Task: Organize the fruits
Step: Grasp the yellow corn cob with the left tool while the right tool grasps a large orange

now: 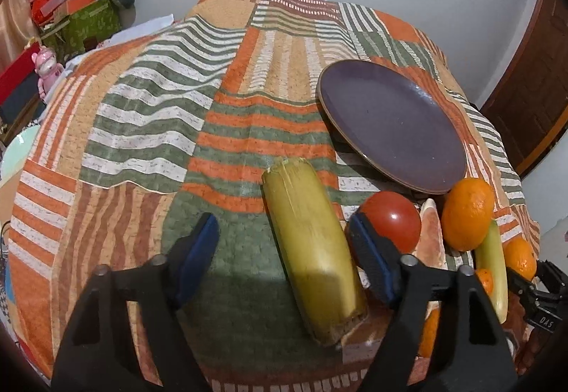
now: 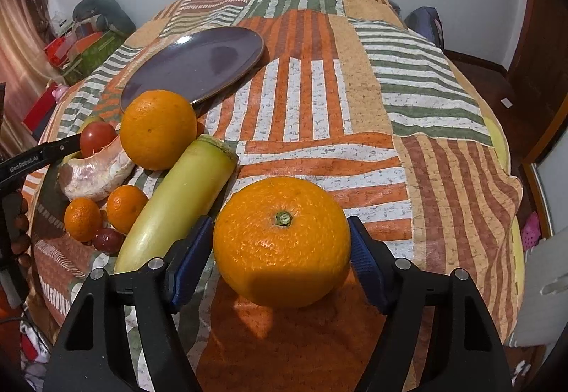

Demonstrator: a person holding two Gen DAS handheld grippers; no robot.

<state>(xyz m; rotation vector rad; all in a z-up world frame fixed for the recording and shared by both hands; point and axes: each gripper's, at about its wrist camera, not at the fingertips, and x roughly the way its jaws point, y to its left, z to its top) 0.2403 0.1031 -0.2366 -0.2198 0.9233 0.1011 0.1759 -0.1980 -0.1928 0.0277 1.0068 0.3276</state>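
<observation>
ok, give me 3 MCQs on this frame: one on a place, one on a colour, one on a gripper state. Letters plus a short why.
1. Where does the purple plate sit relative to the fruit pile?
A. beyond it, farther from the cameras
B. under the pile
C. hanging off the near edge of the table

2. What colour is the fruit between the right gripper fingers?
A. red
B. orange
C. green

3. How does the left gripper stand?
A. shut on the tomato
B. shut on nothing
C. open, with the pale yellow-green vegetable lying between its fingers

Answers:
1 A: the plate lies bare on the cloth behind the fruits.
2 B: a large orange sits between the blue pads.
3 C: both pads stand apart, with a gap on the vegetable's left side.
</observation>
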